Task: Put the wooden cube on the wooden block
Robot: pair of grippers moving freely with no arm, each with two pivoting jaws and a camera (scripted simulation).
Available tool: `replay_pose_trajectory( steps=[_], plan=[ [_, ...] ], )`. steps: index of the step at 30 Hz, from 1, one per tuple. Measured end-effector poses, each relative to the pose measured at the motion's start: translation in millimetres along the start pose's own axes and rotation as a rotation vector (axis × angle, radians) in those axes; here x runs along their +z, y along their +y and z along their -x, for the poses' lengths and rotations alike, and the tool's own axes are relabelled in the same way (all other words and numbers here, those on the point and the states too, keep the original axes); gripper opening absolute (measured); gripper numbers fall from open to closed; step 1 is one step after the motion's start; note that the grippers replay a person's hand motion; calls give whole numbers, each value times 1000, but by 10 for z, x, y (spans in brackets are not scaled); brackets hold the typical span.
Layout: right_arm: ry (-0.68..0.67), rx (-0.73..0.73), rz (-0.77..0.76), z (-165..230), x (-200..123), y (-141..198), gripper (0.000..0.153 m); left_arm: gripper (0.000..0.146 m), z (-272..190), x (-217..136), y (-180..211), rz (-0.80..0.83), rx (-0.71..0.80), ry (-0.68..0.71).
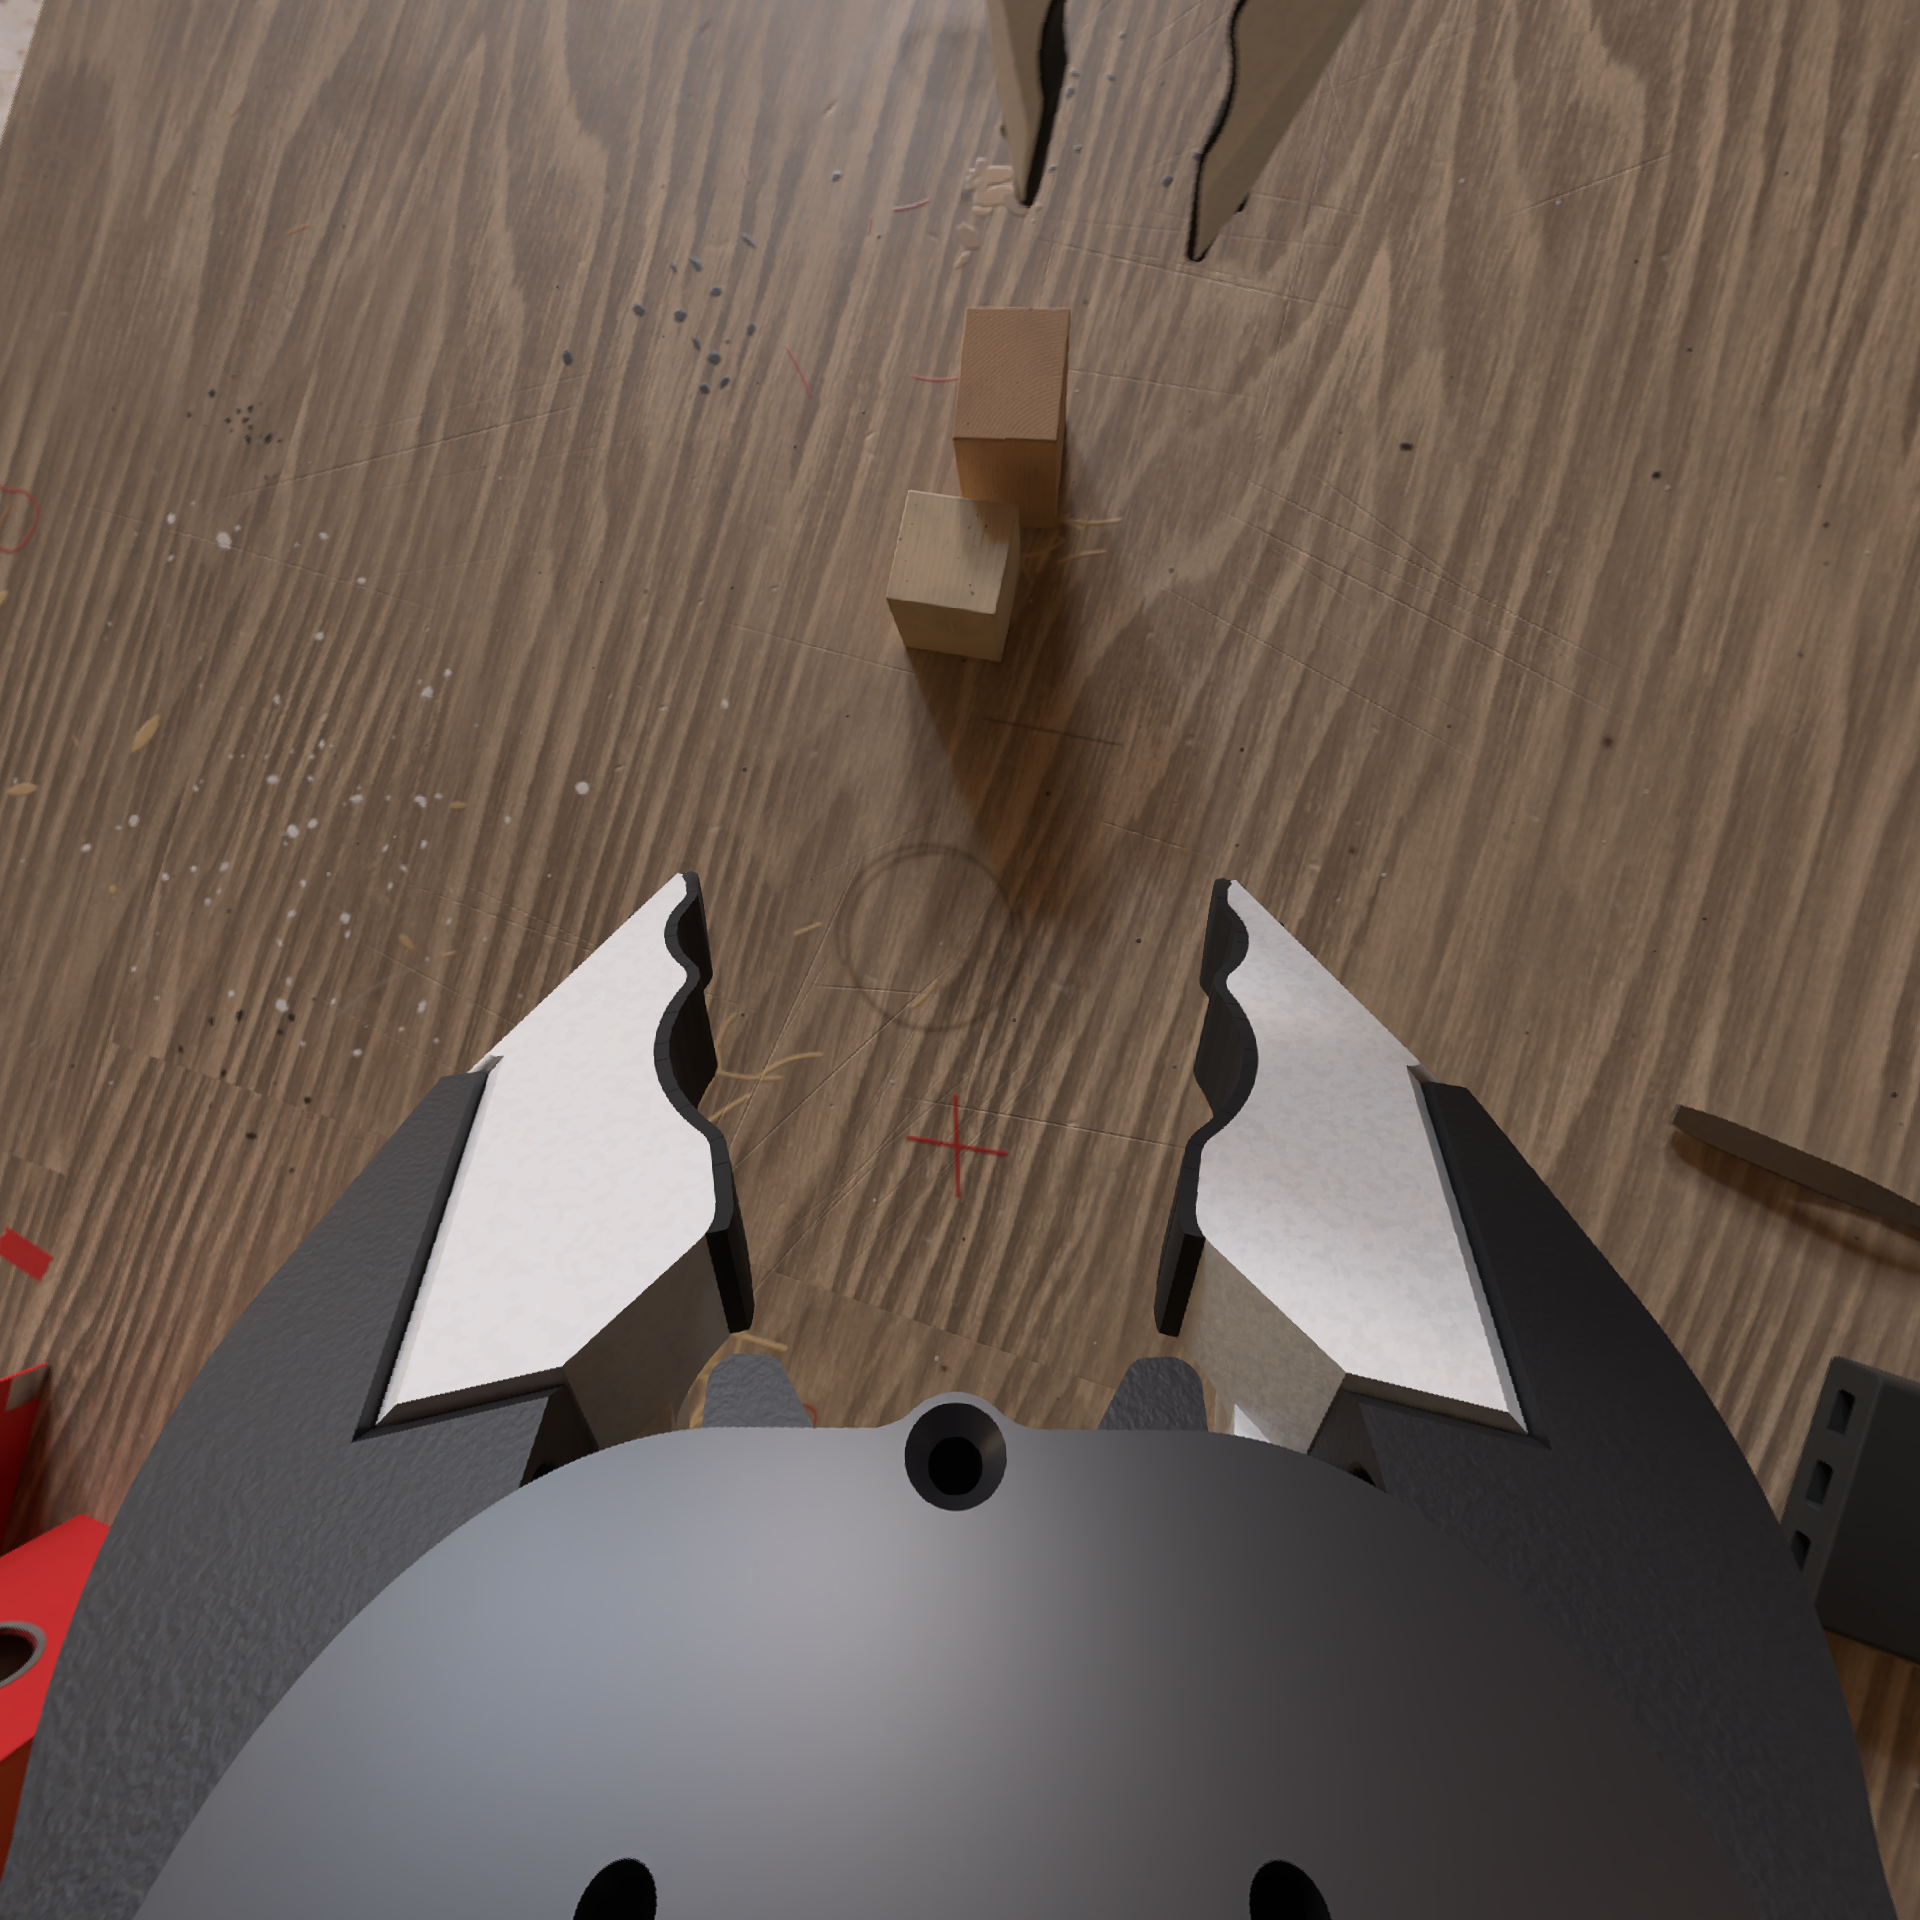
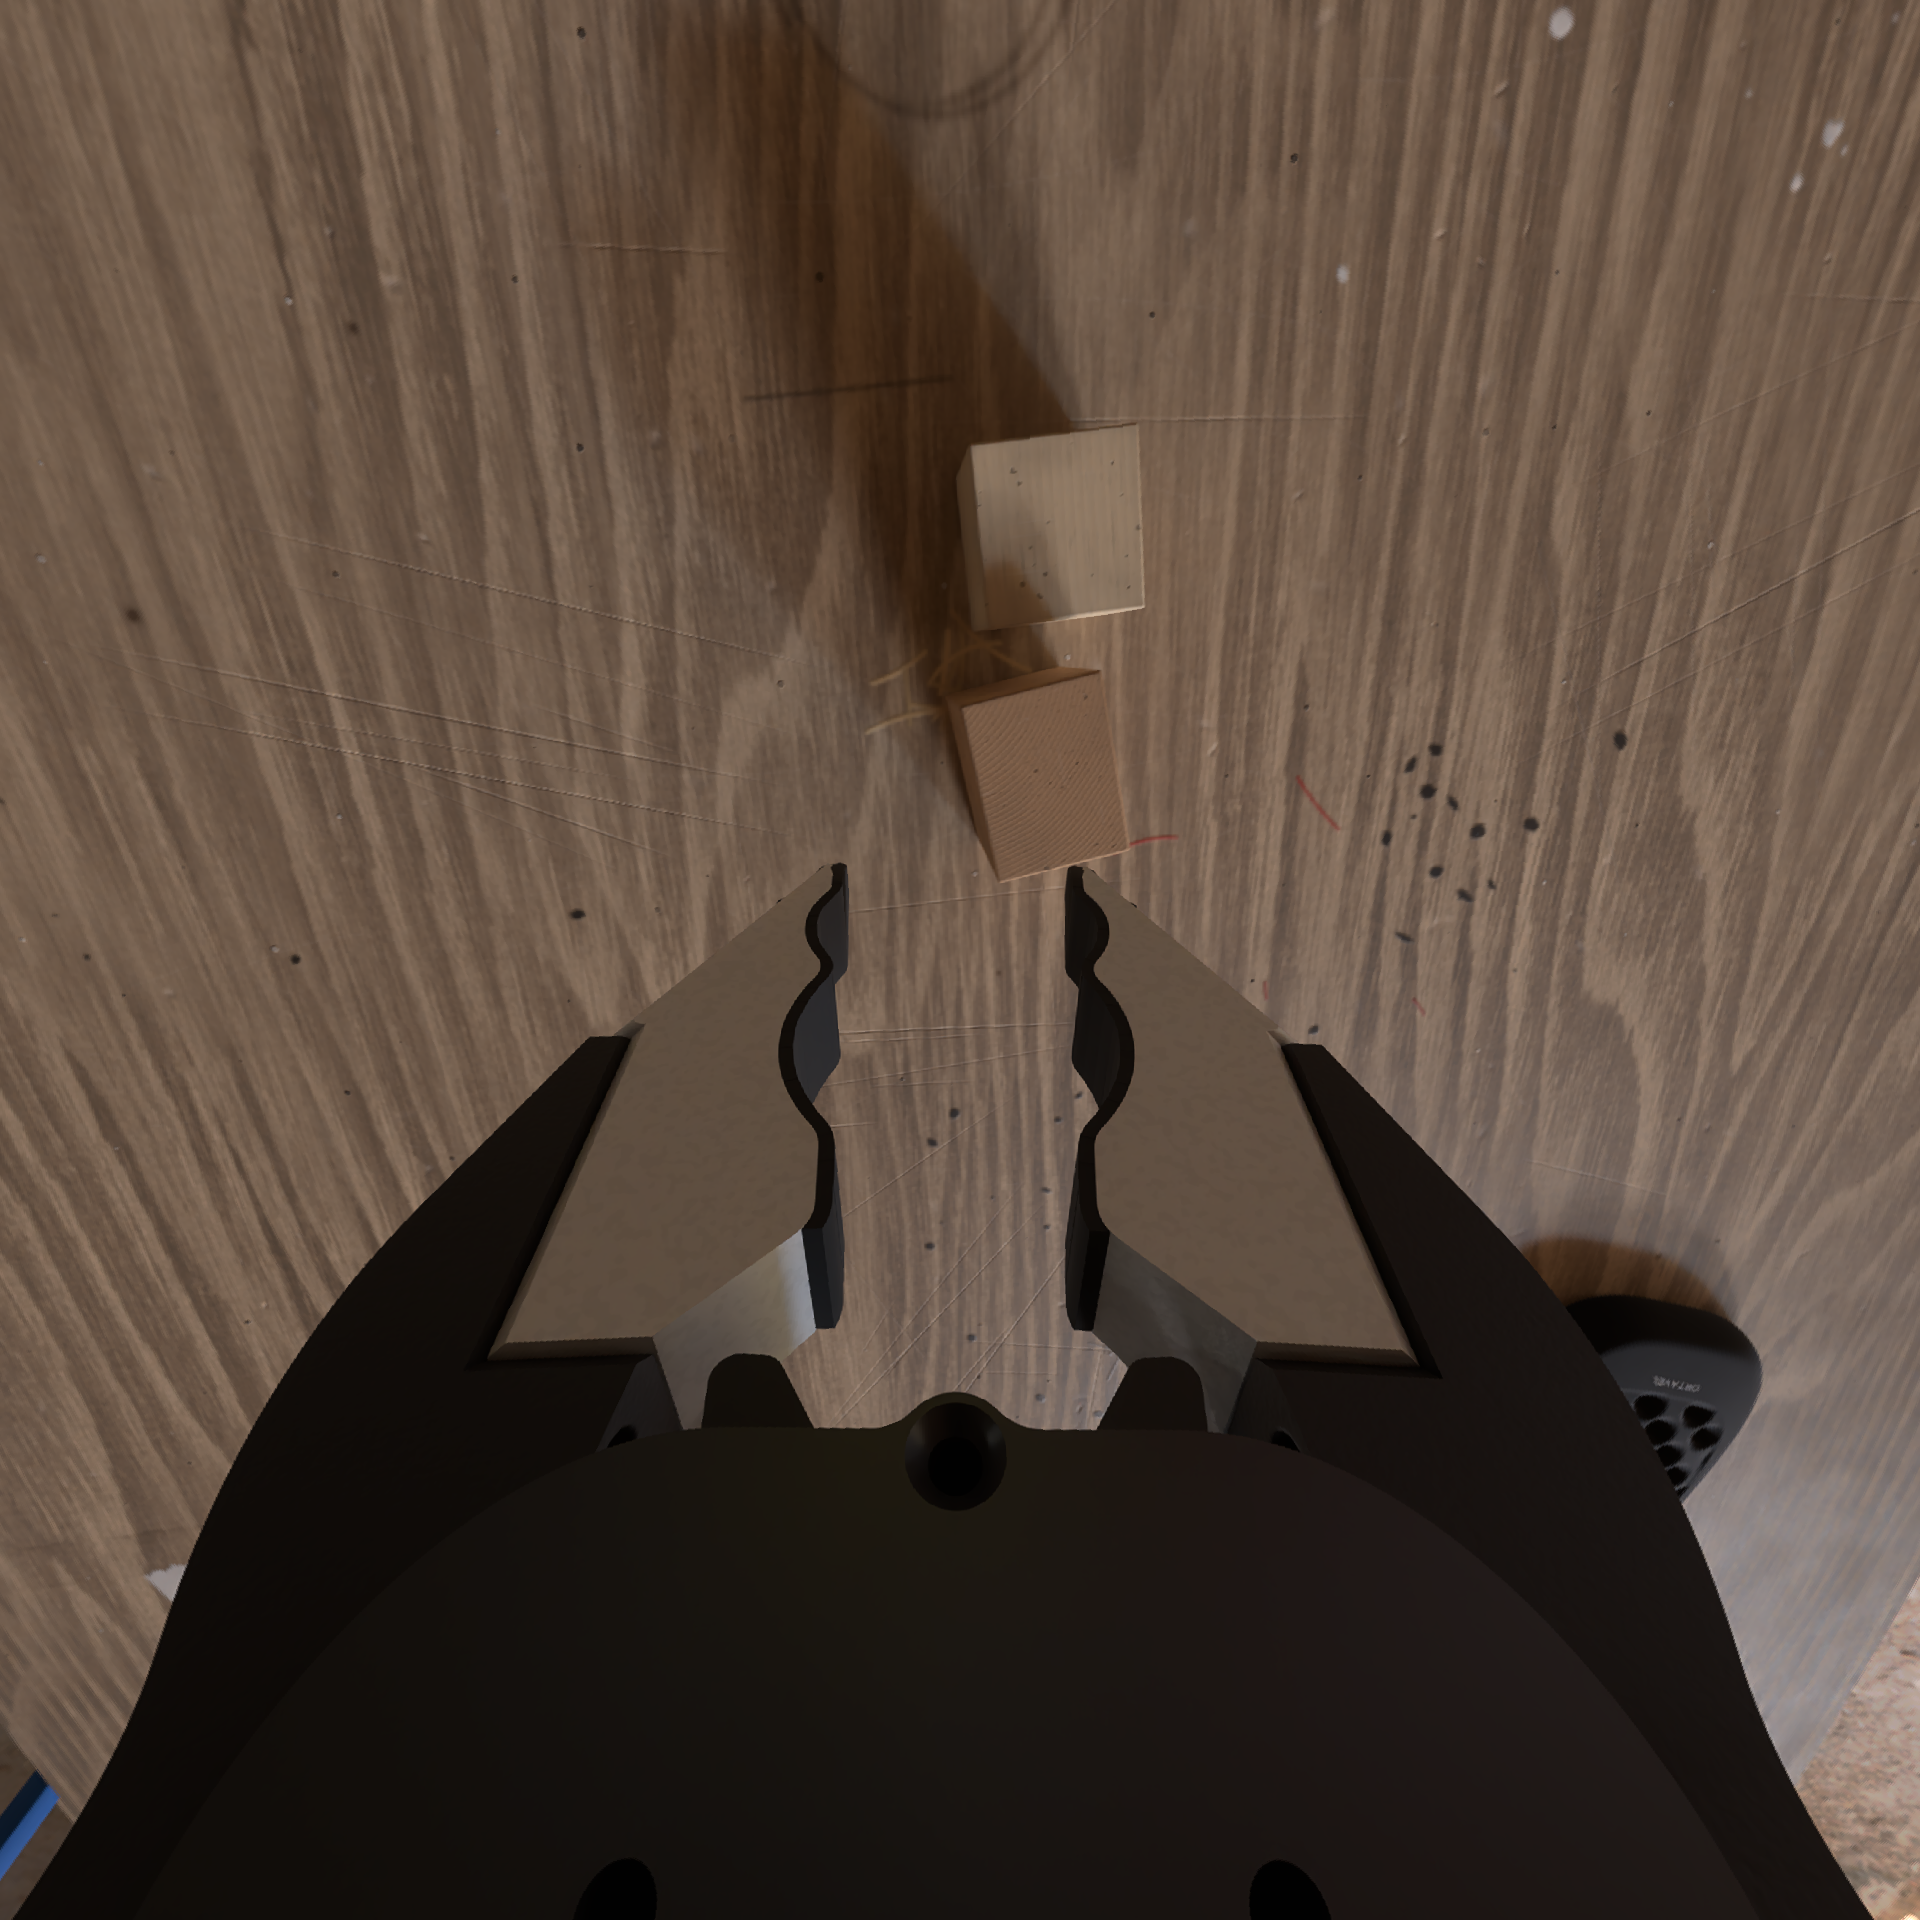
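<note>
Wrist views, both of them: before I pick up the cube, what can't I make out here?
- Left wrist view: the block's lower near face, hidden by the cube; whether they touch.
- Left wrist view: the right tool, cut off by the top edge.
- Left wrist view: red object and dark object, cut by the side edges.
- Right wrist view: dark perforated object, partly behind the right tool's own body.

Your left wrist view is bright and sharp: the left gripper (image 1: 956,894) catches light on its pale fingers (image 1: 582,1122), and the two wooden pieces throw soft shadows toward you across the bench (image 1: 416,520). Your right wrist view is dimmer, the right gripper (image 2: 956,873) in shade. Wood grain bows at both views' edges.
</note>
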State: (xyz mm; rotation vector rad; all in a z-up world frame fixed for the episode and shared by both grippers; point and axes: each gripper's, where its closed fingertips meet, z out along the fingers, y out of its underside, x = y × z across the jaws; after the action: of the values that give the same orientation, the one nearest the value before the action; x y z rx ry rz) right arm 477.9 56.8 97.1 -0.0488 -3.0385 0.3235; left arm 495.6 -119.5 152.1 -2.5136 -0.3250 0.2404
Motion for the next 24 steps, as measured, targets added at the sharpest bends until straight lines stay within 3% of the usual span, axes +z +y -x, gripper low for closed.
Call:
replay_pose_trajectory(
  steps=[7,13,24],
  plan=[
    [68,42,-51,314,-204,153,41,96,-48,153,-27,9,8,41],
    [145,148,-119,581,-492,382,40,95,-139,547,-174,74,41,114],
    [212,263,-191,787,-708,710,39,95,-111,1303,-450,295,135,174]
  ],
)
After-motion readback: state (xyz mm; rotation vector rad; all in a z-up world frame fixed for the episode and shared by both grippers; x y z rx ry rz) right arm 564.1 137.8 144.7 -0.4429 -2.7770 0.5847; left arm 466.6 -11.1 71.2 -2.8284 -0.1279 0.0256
